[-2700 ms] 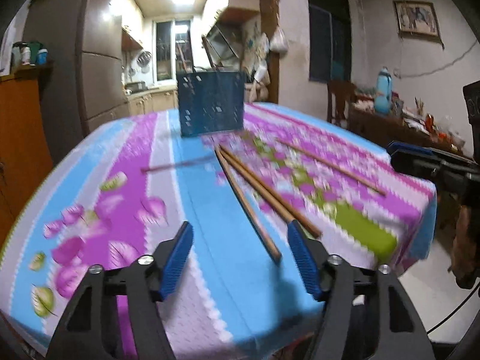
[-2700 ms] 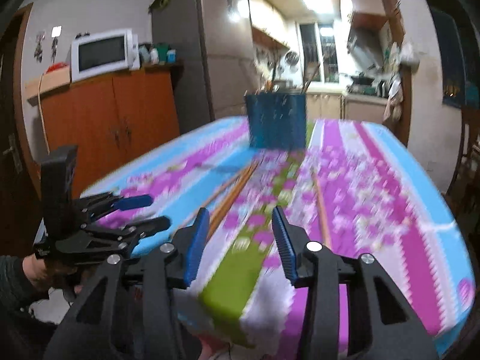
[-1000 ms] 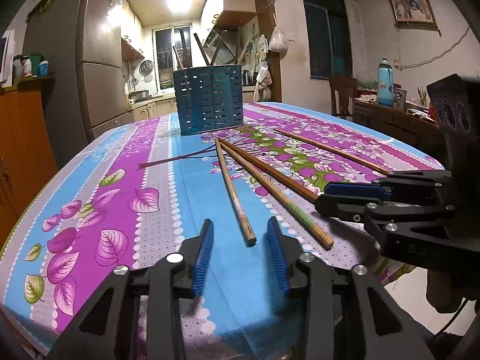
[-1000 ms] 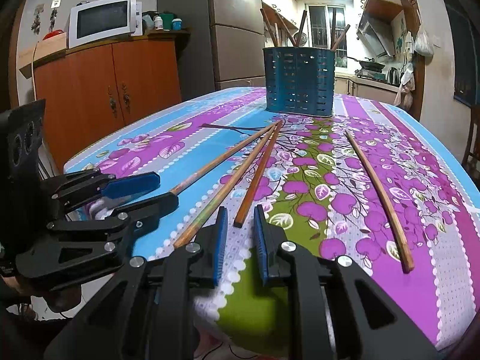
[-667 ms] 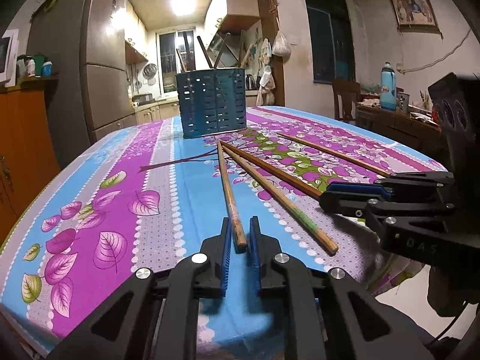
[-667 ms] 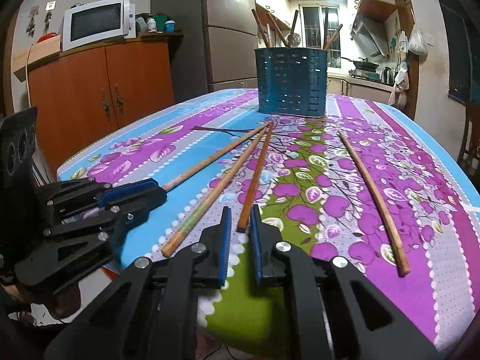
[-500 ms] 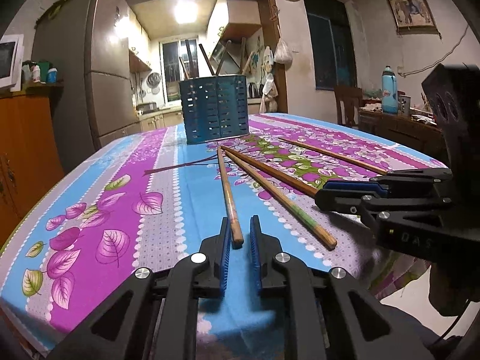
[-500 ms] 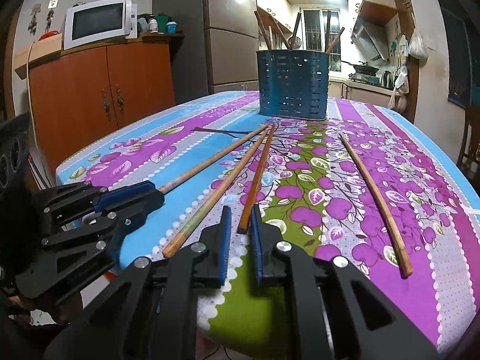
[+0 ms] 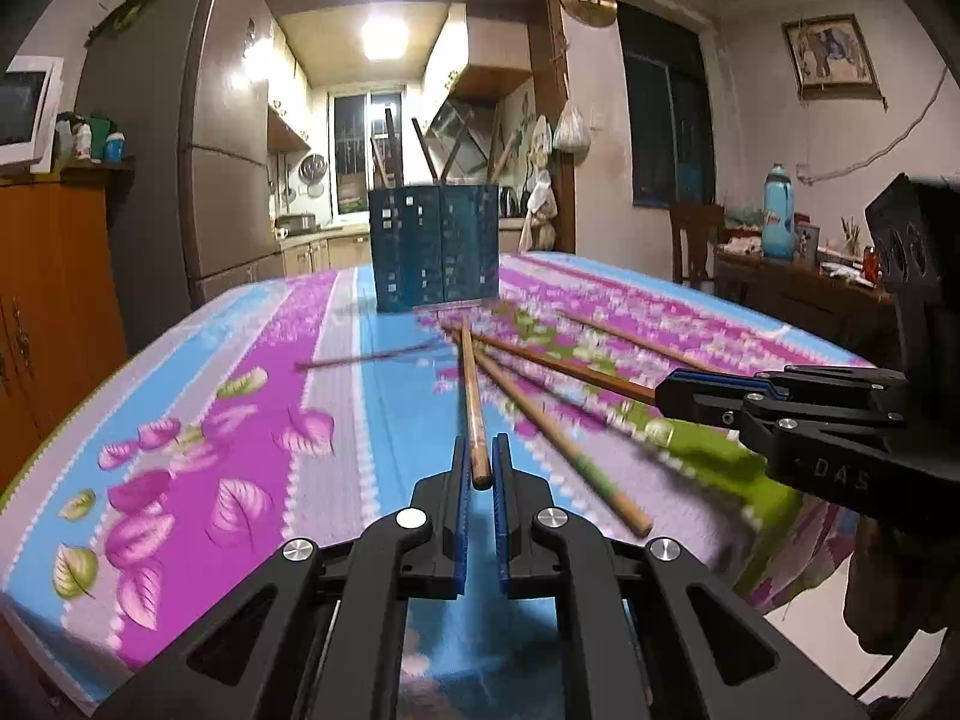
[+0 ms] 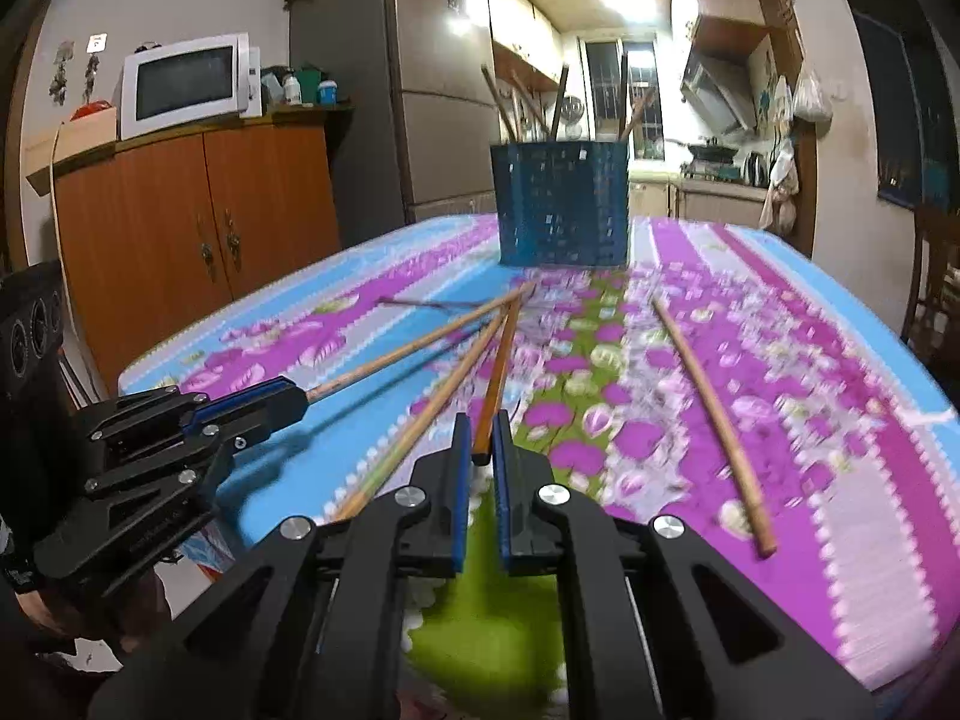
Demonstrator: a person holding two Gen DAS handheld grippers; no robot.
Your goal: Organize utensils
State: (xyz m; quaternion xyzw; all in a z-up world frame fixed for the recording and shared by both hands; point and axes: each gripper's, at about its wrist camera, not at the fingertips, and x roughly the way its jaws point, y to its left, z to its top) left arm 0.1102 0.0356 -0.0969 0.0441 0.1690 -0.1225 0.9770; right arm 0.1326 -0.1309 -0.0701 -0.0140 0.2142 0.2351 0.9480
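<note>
Several long wooden chopsticks lie on a flowered tablecloth. My left gripper is shut on the near end of one chopstick, which is lifted off the cloth. My right gripper is shut on the near end of another chopstick. A blue perforated utensil holder with several sticks in it stands upright at the far end of the table; it also shows in the right wrist view. The right gripper shows at the right of the left wrist view, the left gripper at the left of the right wrist view.
Two more chopsticks lie loose, one between the grippers and one to the right. An orange cabinet with a microwave stands left, next to a refrigerator. A side table with a blue flask is on the right.
Both grippers closed on the near ends of their chopsticks and have begun to lift them; the view is now blurred by motion and the holder looks closer.
</note>
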